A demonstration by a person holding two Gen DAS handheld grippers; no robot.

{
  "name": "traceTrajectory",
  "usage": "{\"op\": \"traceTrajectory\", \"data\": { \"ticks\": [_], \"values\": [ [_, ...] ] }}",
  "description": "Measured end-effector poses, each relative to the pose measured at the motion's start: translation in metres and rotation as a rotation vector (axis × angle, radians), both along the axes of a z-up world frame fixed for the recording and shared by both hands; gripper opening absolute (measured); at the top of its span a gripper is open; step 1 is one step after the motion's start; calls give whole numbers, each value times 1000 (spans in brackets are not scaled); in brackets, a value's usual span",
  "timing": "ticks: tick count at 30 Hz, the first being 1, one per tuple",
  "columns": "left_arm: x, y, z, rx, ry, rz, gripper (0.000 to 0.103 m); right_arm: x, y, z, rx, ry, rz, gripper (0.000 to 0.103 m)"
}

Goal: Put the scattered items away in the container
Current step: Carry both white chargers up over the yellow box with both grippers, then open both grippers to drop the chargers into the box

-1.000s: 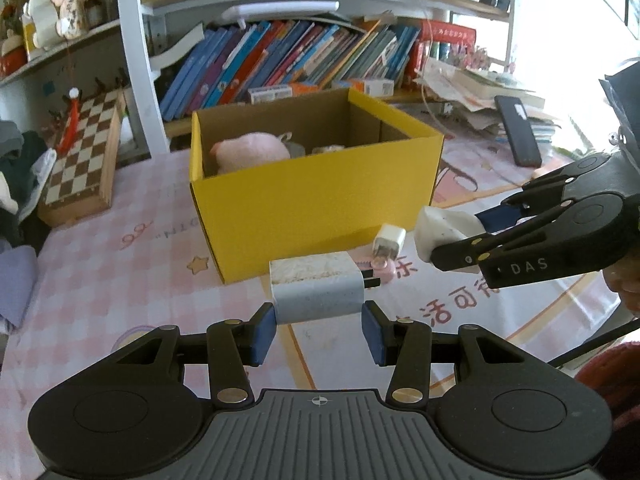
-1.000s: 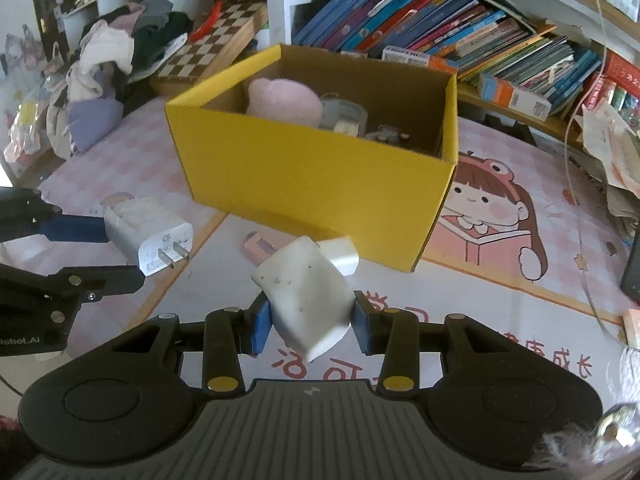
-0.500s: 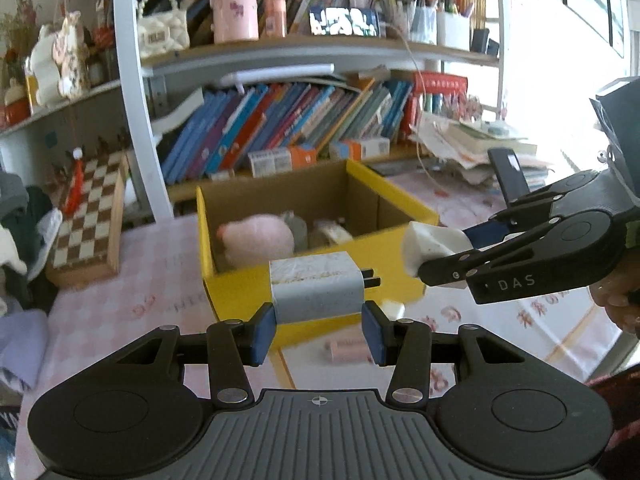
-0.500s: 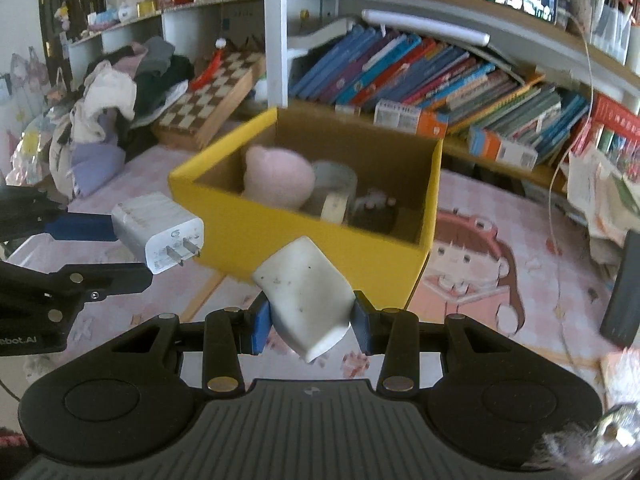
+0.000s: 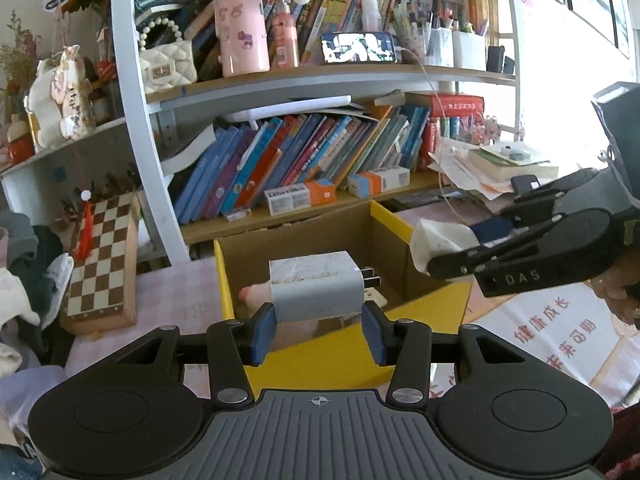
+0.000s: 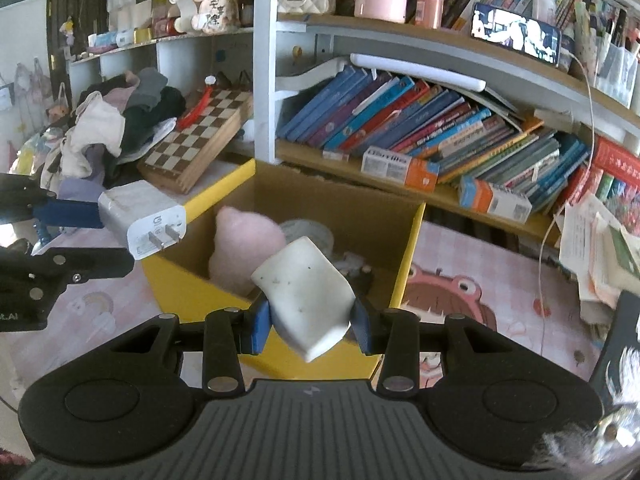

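1. Risk: both loads hang over or just short of the yellow box (image 5: 400, 354) at once. If both let go together, the pieces could knock each other or the near rim and bounce onto the pink mat (image 6: 460, 264).
2. Risk: the right gripper (image 6: 310, 326) holds its white wedge-shaped block (image 6: 306, 298) skewed, one corner poking down below the pads. It could twist out early, short of the box's near wall.
3. Risk: the box is already part full, w/ a pink plush (image 6: 244, 248) and other bits inside. The charger's prongs may snag on them or land on the plush and roll.
4. Left gripper (image 5: 319, 330): fingers clamped on the white wall charger (image 5: 318, 290), pads on its two flat sides, prongs pointing right. It sits over the box's near-left part.
5. Right gripper: fingers closed on the white block, right of the charger, over the box's near side.
6. Looks: the charger is a white rectangular plug, two flat metal prongs, grey print on the prong face. The block is off-white, smooth, rounded, w/ dark specks. Its material is unclear.
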State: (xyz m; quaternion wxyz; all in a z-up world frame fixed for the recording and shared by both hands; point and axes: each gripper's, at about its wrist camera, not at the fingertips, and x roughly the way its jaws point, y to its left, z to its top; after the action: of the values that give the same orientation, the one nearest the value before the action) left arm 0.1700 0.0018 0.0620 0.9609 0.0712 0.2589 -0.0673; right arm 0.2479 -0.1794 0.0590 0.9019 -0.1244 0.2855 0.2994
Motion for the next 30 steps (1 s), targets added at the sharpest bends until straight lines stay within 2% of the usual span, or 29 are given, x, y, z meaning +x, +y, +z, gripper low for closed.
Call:
{"op": "traceTrajectory", "data": {
  "ticks": [8, 14, 18, 24, 30],
  "values": [
    [32, -6, -10, -6, 60, -5, 45, 34, 5, 5, -1, -23, 21, 38],
    [55, -8, -20, 3, 116, 0, 45, 63, 15, -5, -48, -12, 74, 39],
    [69, -8, -26, 3, 152, 12, 45, 83, 29, -12, -117, -22, 134, 39],
    [87, -9, -37, 10, 206, 40, 45, 109, 54, -28, -291, -70, 250, 39],
    [101, -13, -44, 16, 248, 42, 45, 127, 72, -42, -385, -91, 368, 39]
  ]
}}
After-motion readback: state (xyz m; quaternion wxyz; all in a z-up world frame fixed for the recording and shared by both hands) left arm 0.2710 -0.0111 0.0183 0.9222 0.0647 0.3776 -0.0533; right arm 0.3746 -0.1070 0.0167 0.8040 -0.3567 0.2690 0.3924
